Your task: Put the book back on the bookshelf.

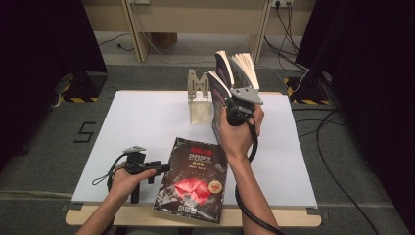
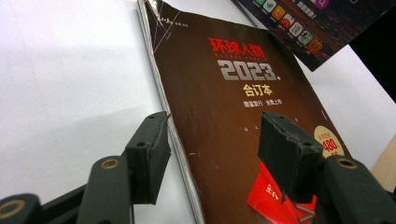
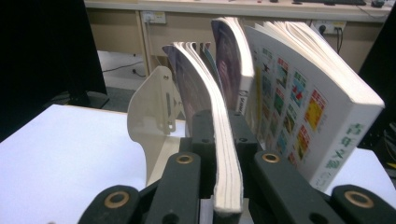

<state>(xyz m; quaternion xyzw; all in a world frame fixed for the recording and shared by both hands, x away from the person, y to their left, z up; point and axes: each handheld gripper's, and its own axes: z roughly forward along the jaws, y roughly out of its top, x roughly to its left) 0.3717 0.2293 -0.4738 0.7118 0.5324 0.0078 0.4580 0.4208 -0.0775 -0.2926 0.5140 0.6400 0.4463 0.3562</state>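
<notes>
**Thin book clamped upright at the bookend; magazine flat on the worktop**

Upper centre of the high view: a beige metal bookend (image 1: 197, 87) stands on the white worktop (image 1: 142, 122). Just right of it, three books stand on edge, leaning and fanned at the top. The right hand-held gripper (image 1: 234, 108) is closed narrow on the nearest one, a thin book (image 1: 219, 90), held upright by its fore-edge.

Right gripper view: the thin book (image 3: 219, 135) runs up the centre of the frame, both black pads pressed on its two sides. Bookend (image 3: 154, 109) to its left. Behind and to the right, a second book (image 3: 231, 60) with a dark cover, then a thick white-spined book (image 3: 308, 107) tilting right. Whether the thin book touches the bookend I cannot tell.

Lower centre of the high view: a dark-covered magazine (image 1: 195, 178) lies flat, its near edge over the worktop's front edge. The left hand-held gripper (image 1: 164, 168) sits at lower left, pointing at the magazine's left edge.

Left gripper view: jaws stand wide, one each side of the magazine's (image 2: 243, 116) edge, pads not pressing on it.
</notes>
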